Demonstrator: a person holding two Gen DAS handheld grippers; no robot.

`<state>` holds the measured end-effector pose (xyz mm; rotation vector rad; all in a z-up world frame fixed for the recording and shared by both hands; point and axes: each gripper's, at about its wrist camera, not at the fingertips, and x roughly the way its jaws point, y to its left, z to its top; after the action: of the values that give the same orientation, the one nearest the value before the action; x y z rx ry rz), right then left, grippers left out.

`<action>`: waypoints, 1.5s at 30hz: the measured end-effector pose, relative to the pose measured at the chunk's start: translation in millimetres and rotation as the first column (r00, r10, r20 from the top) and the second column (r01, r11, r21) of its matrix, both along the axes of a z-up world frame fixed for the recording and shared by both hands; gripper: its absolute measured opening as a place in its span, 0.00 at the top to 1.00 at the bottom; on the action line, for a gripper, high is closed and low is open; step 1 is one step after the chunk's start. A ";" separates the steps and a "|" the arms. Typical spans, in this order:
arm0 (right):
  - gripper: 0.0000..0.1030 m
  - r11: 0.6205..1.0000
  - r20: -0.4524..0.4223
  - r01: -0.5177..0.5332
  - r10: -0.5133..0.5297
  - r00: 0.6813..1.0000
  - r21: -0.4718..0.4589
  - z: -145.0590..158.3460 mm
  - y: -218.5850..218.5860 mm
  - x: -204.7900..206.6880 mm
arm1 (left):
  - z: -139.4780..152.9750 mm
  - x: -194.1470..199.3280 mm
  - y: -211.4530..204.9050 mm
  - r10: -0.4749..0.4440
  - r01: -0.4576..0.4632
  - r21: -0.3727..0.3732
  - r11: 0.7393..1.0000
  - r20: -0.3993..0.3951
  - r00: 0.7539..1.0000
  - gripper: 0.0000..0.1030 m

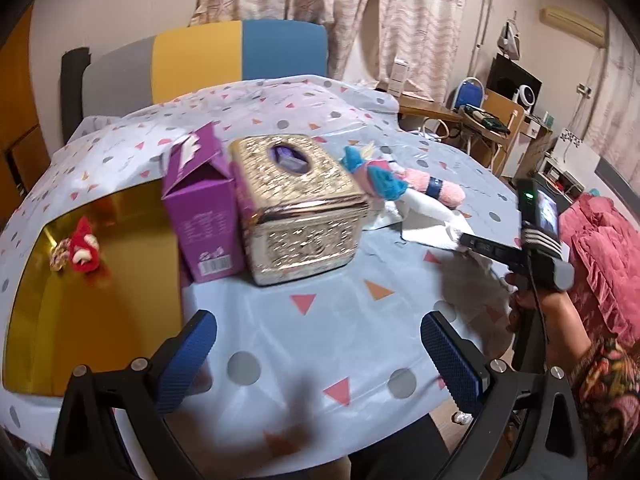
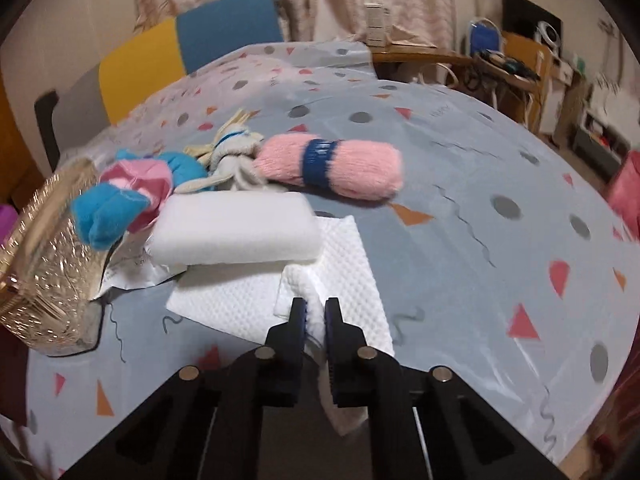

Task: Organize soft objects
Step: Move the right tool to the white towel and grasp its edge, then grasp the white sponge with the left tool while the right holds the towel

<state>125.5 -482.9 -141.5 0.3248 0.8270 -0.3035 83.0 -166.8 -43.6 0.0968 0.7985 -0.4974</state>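
Note:
My right gripper (image 2: 315,309) is shut on the near edge of a white paper tissue (image 2: 344,264) that lies on the table. A rolled white towel (image 2: 236,230) rests on the tissue's far side. Behind it lie a pink and blue sock bundle (image 2: 124,200), a grey and cream rope toy (image 2: 236,152) and a pink knit roll with a blue band (image 2: 332,166). My left gripper (image 1: 320,354) is open and empty above the table's near edge. The right gripper (image 1: 480,246) also shows in the left wrist view, on the tissue (image 1: 430,234).
A gold embossed tissue box (image 1: 298,200) stands mid-table beside an open purple carton (image 1: 204,216). A gold tray (image 1: 100,288) at the left holds a small red plush (image 1: 84,250). A multicoloured chair (image 1: 200,60) stands behind the table. A pink sofa (image 1: 600,264) is at the right.

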 end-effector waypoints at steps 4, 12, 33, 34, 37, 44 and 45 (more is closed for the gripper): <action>0.93 0.993 0.072 0.120 -0.121 0.990 0.016 7.8 -21.7 -33.8 | 3.3 5.3 -21.6 -0.034 0.034 0.006 0.999 0.002 0.999 0.00; 0.93 0.977 0.083 0.205 -0.210 0.974 0.058 -6.9 -41.4 -49.9 | 6.3 29.0 -99.5 -0.156 0.157 0.030 0.987 -0.028 0.987 0.00; 0.96 0.965 0.182 0.196 -0.227 0.957 0.172 -19.9 -50.2 -64.0 | -39.6 179.9 -263.1 -0.266 0.302 0.225 0.926 -0.177 0.948 0.00; 0.96 0.966 0.185 0.195 -0.226 0.957 0.170 -20.0 -50.0 -64.2 | -43.0 184.9 -265.6 -0.265 0.301 0.241 0.923 -0.174 0.949 0.00; 0.95 0.962 0.197 0.199 -0.235 0.952 0.188 -21.8 -51.8 -66.2 | -53.3 194.8 -267.3 -0.248 0.291 0.242 0.926 -0.191 0.950 0.00; 0.95 0.959 0.201 0.189 -0.232 0.952 0.212 -23.0 -55.4 -68.2 | -69.3 186.8 -262.3 -0.311 0.382 0.121 0.916 -0.383 0.870 0.00; 0.95 0.960 0.201 0.184 -0.228 0.953 0.213 -23.0 -56.0 -68.3 | -67.4 183.3 -260.6 -0.330 0.399 0.096 0.912 -0.407 0.852 0.00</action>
<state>57.2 -539.0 -164.5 0.6183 0.6004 -0.3763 266.3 -427.4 -111.0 0.3303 1.2209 -0.8234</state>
